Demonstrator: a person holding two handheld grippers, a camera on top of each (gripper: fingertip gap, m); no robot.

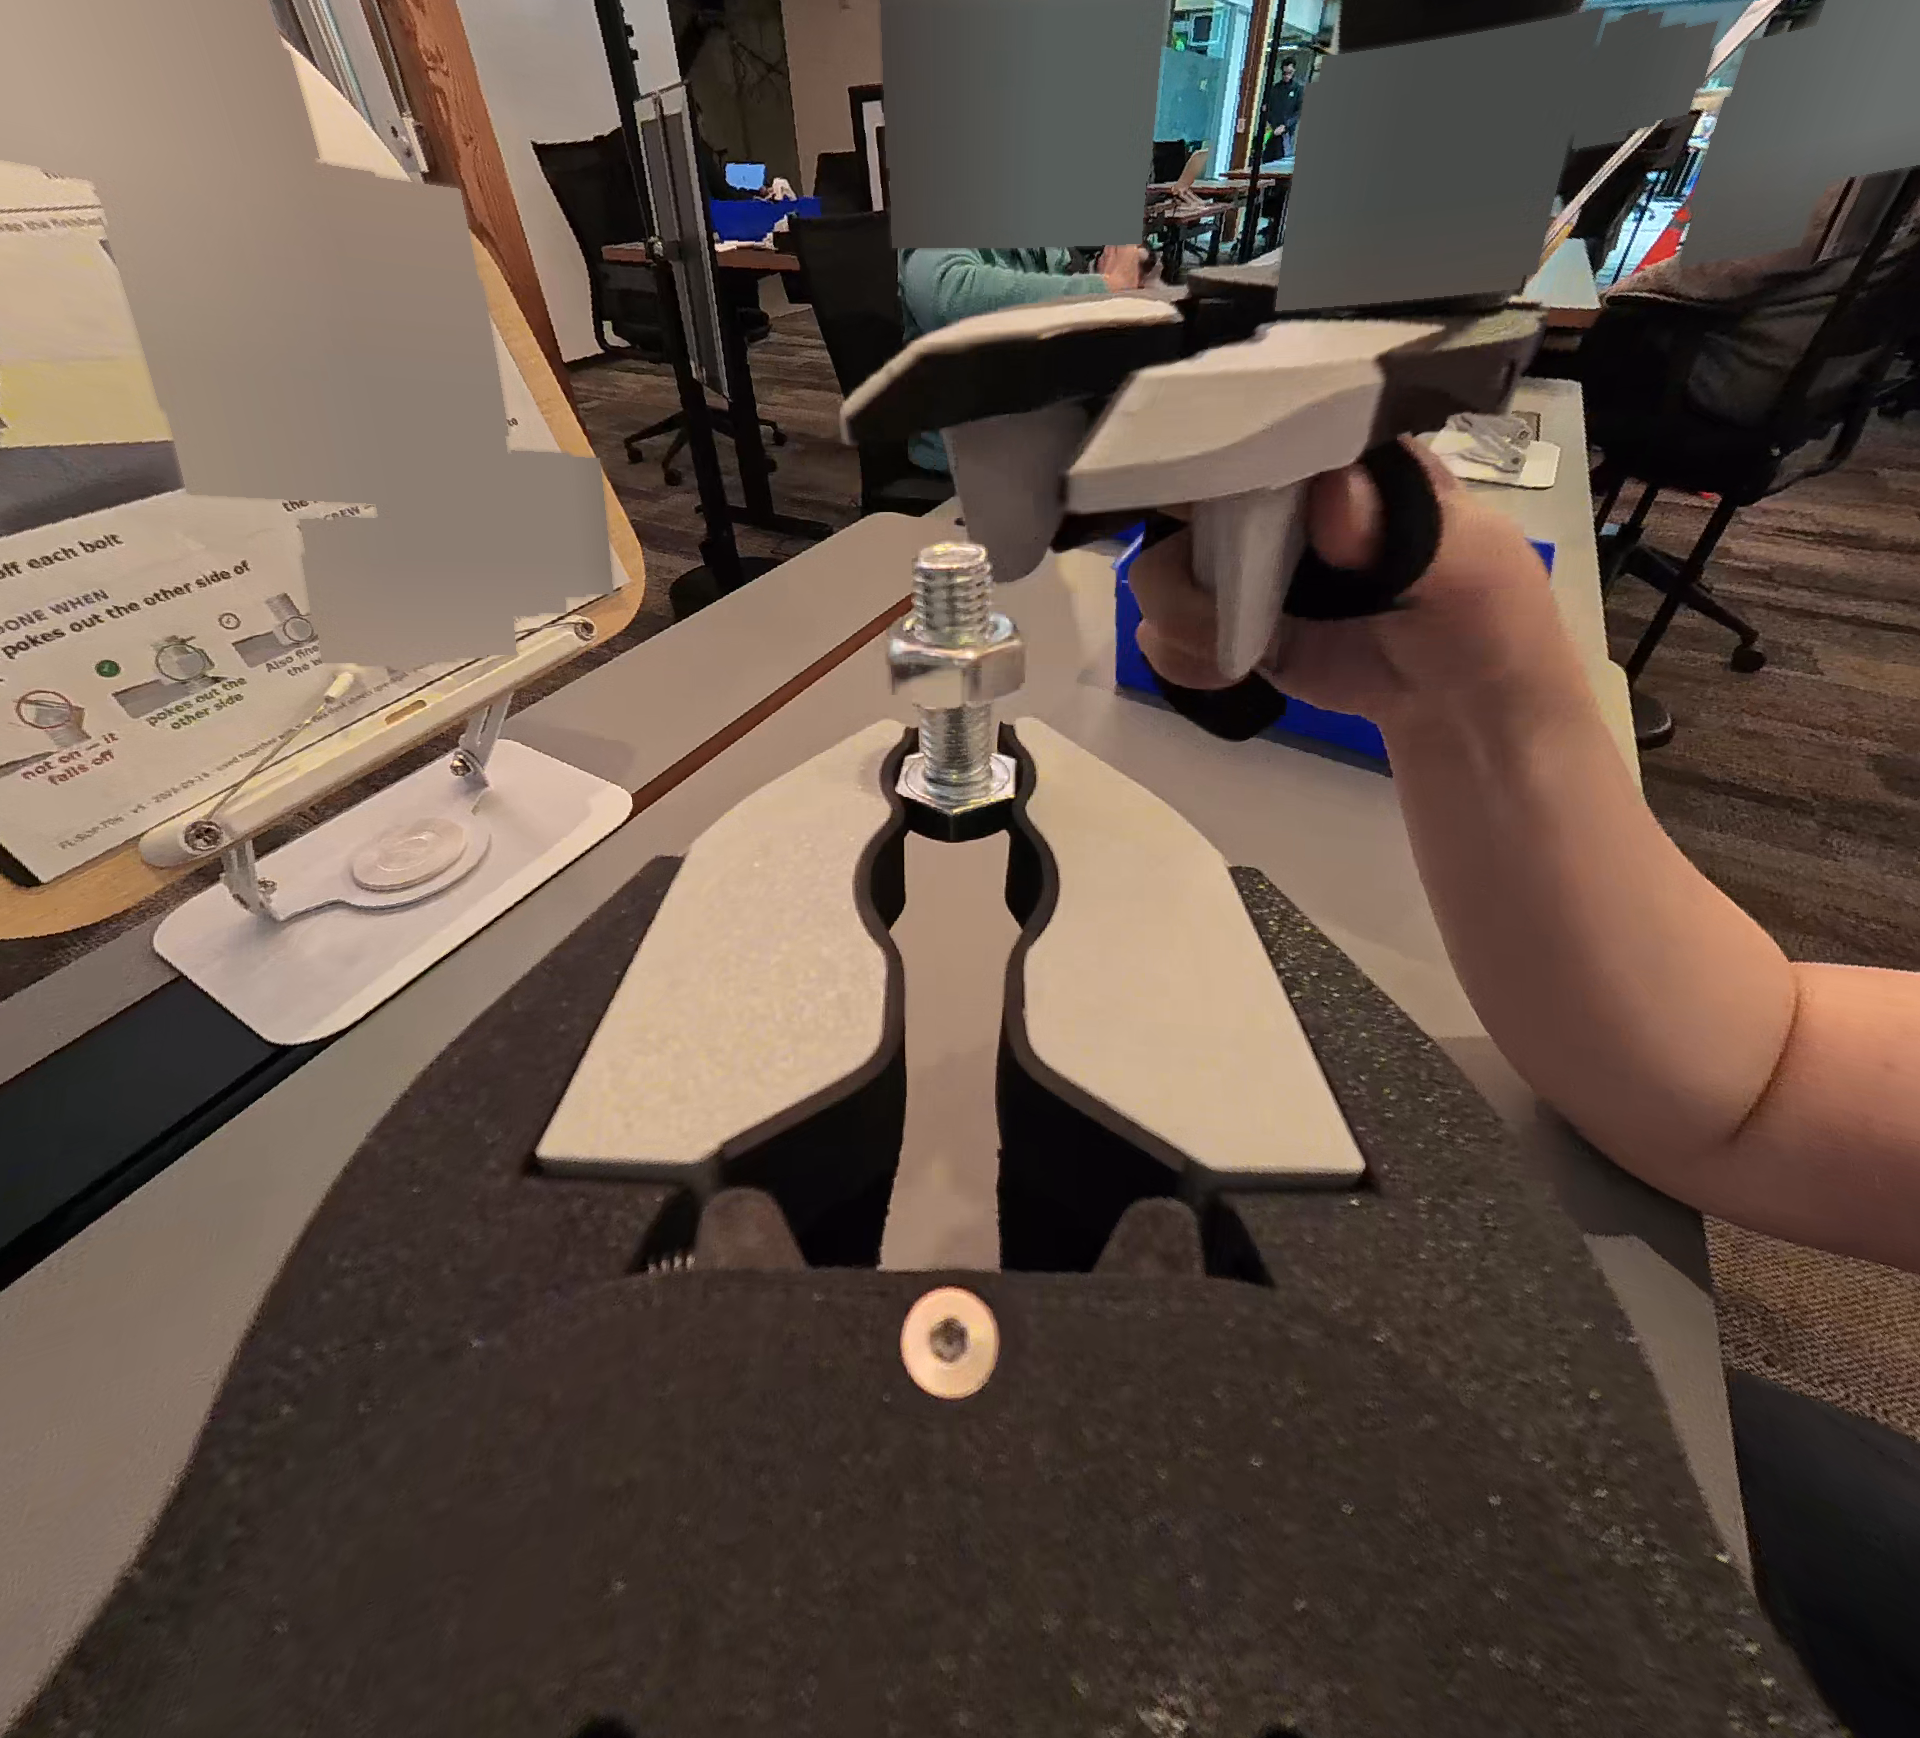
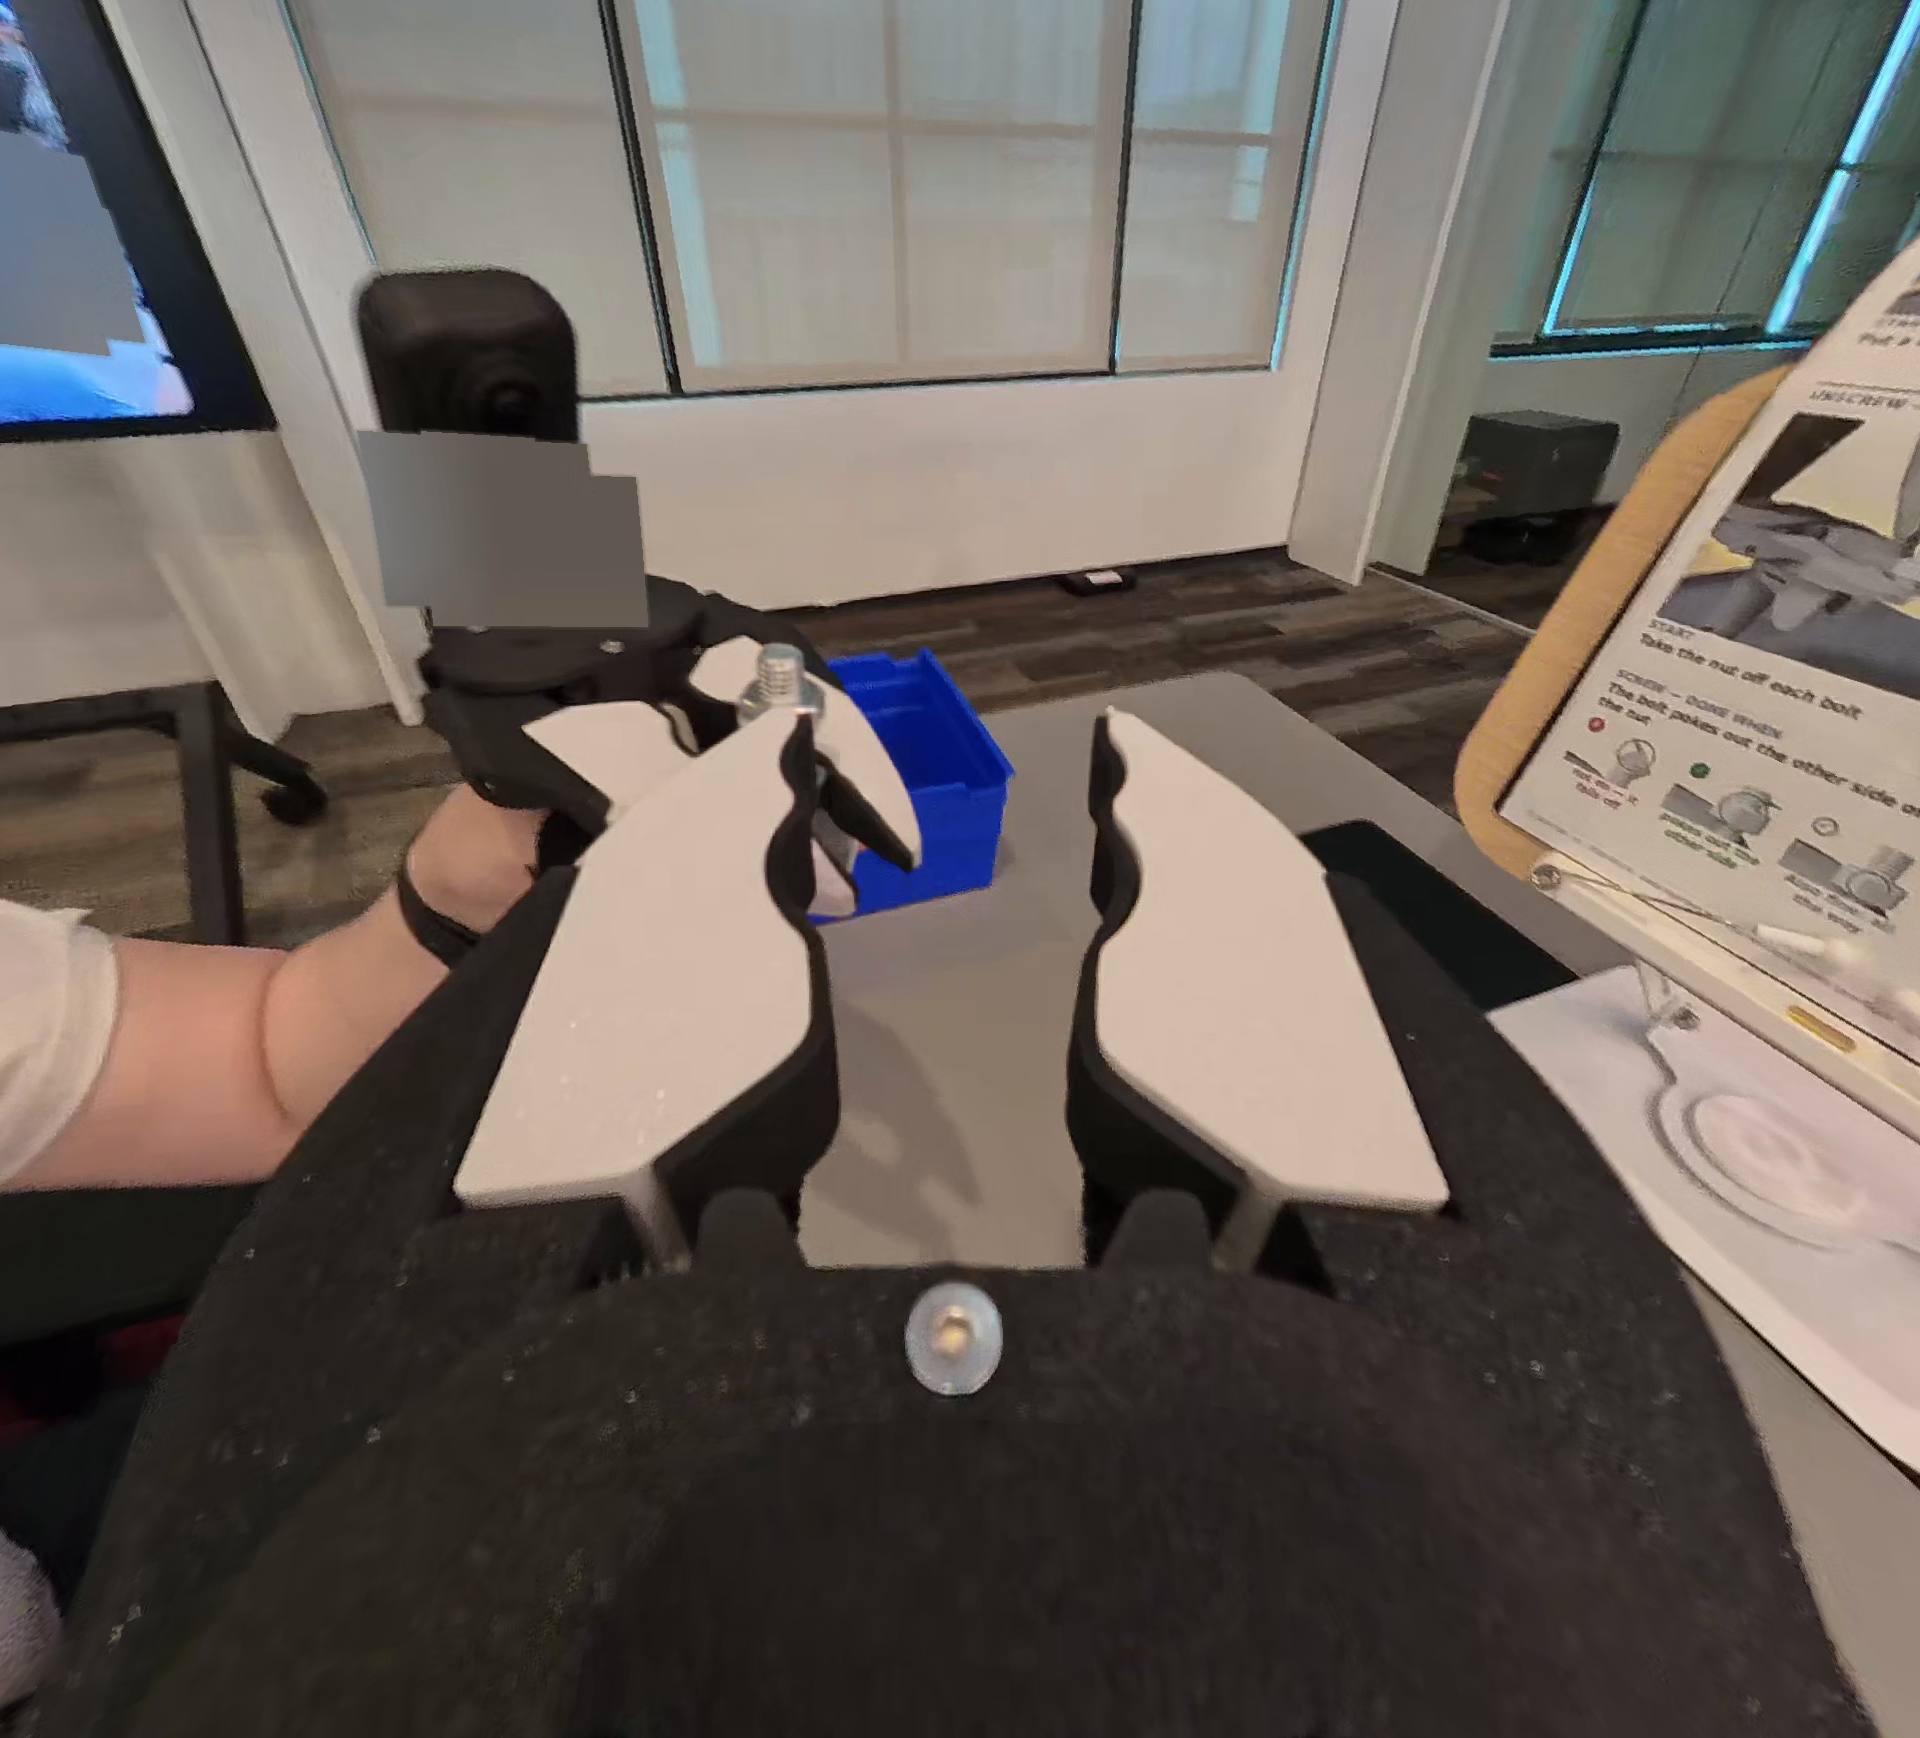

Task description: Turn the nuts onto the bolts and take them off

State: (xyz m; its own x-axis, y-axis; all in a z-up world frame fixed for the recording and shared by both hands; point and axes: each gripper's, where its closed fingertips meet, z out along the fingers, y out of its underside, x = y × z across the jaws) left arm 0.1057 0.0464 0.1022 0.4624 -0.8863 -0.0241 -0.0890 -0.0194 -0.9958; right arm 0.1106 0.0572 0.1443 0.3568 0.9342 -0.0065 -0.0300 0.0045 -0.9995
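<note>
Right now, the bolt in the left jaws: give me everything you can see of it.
The bolt is bright silver metal with a coarse thread, standing upright. The left gripper has its jaws shut on the hex head at the bottom. A silver hex nut sits partway up the shank, with bare thread above and below it. The right gripper hovers open just above the bolt's tip; whether it touches cannot be told. In the right wrist view only the top shows.

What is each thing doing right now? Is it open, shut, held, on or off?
Left gripper: shut on bolt head.
Bolt: upright, held.
Nut: on bolt, partway down the thread.
Right gripper: open, empty.
Blue bin: on table, contents hidden.
</note>
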